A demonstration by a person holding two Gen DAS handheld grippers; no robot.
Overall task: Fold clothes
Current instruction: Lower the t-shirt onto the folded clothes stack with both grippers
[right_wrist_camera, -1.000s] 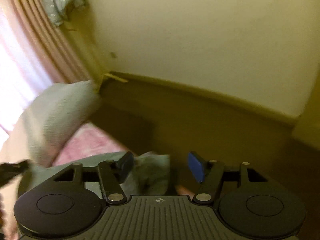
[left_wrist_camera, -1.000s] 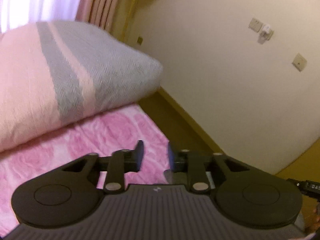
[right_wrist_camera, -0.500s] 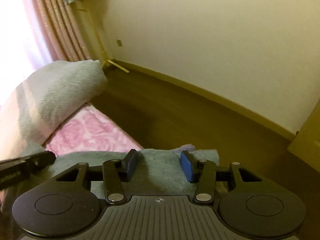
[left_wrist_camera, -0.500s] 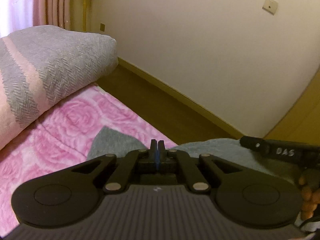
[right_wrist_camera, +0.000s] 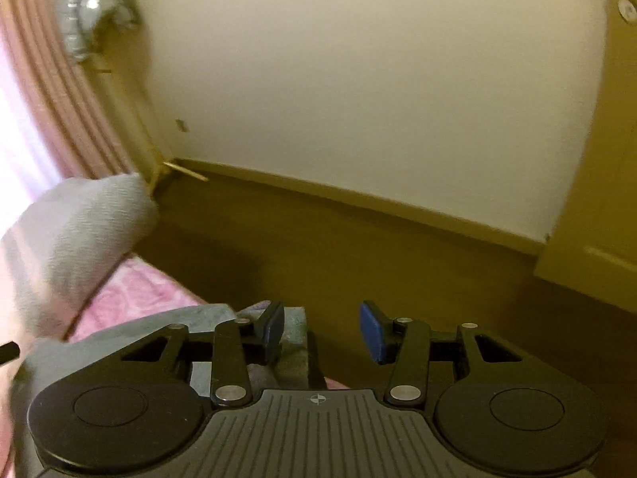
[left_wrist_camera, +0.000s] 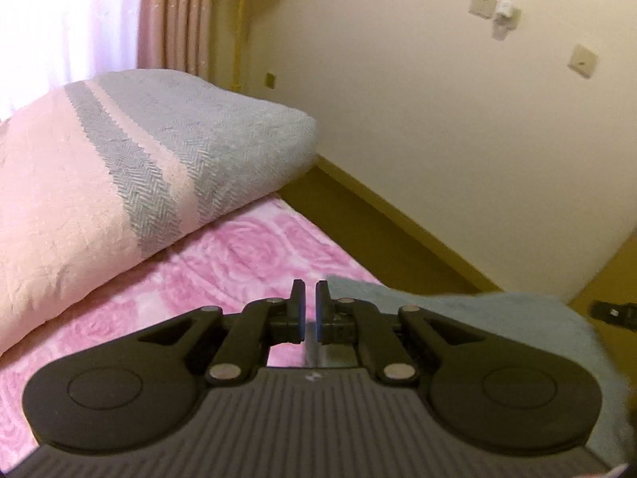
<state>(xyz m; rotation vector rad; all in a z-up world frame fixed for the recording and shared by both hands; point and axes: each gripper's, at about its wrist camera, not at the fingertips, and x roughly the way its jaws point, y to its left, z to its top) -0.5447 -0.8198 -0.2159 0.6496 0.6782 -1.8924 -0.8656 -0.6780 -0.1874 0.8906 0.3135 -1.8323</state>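
Observation:
A grey garment (left_wrist_camera: 517,314) lies on the pink rose-patterned bed cover (left_wrist_camera: 247,263), at the bed's right edge. My left gripper (left_wrist_camera: 310,310) hovers just left of the garment's near corner, its jaws a narrow gap apart with nothing between them. In the right wrist view the same grey garment (right_wrist_camera: 131,330) lies below and left of my right gripper (right_wrist_camera: 322,326), which is open and empty, its left finger over the cloth's bunched edge. The right gripper's tip (left_wrist_camera: 613,312) shows at the far right of the left wrist view.
A folded pink and grey striped quilt (left_wrist_camera: 131,167) sits at the head of the bed. Brown floor (right_wrist_camera: 358,247) runs between the bed and the cream wall (left_wrist_camera: 458,119). Pink curtains (left_wrist_camera: 175,16) hang at the back left. A yellow door (right_wrist_camera: 597,199) stands at the right.
My left gripper was shut half a second ago and has now parted slightly and lifted. My right gripper has opened wider and tilted upward.

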